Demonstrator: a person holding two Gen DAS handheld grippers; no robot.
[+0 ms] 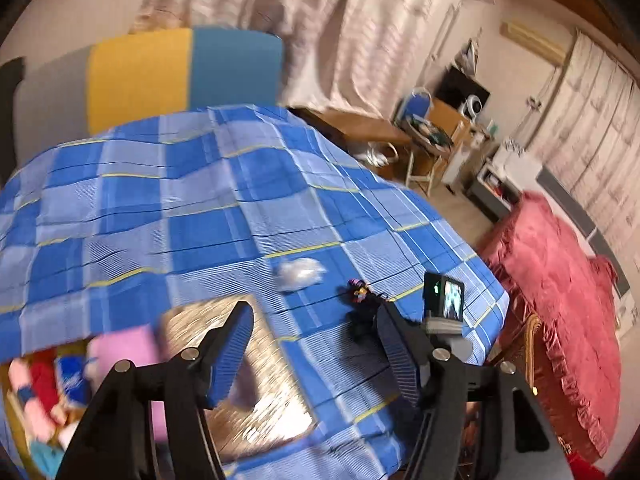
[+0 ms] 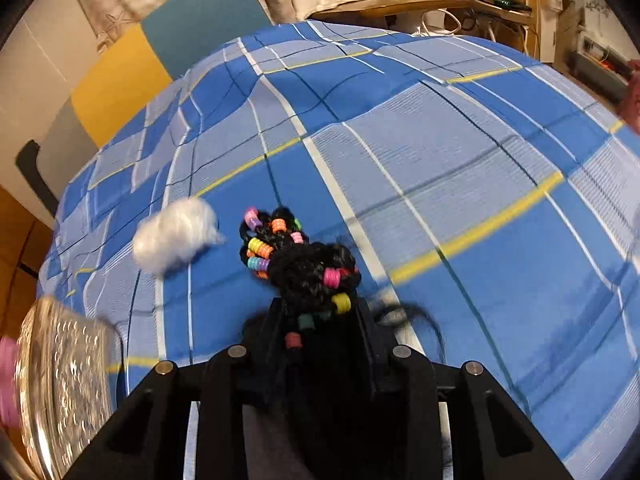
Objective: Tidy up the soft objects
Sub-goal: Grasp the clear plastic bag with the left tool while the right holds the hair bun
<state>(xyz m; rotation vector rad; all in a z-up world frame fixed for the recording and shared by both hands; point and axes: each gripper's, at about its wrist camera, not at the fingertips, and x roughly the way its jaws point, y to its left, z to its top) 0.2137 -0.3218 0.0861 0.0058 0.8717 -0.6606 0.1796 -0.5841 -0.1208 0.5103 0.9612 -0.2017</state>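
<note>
Two tools work over the checked tabletop (image 2: 480, 168): left tool (image 1: 316, 352) spread and empty above the shiny tray (image 1: 256, 392), apparently free to receive. Farther right, the cotton ball (image 2: 174, 240) lies loose beside the beaded black braid (image 2: 304, 260), which the right tool (image 2: 320, 320) pinches at its near end, probably for lifting.

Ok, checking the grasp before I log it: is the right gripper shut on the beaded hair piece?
Shut. In the right wrist view the right gripper has both fingers pressed against the black beaded hair piece, whose strands run back between them.
</note>
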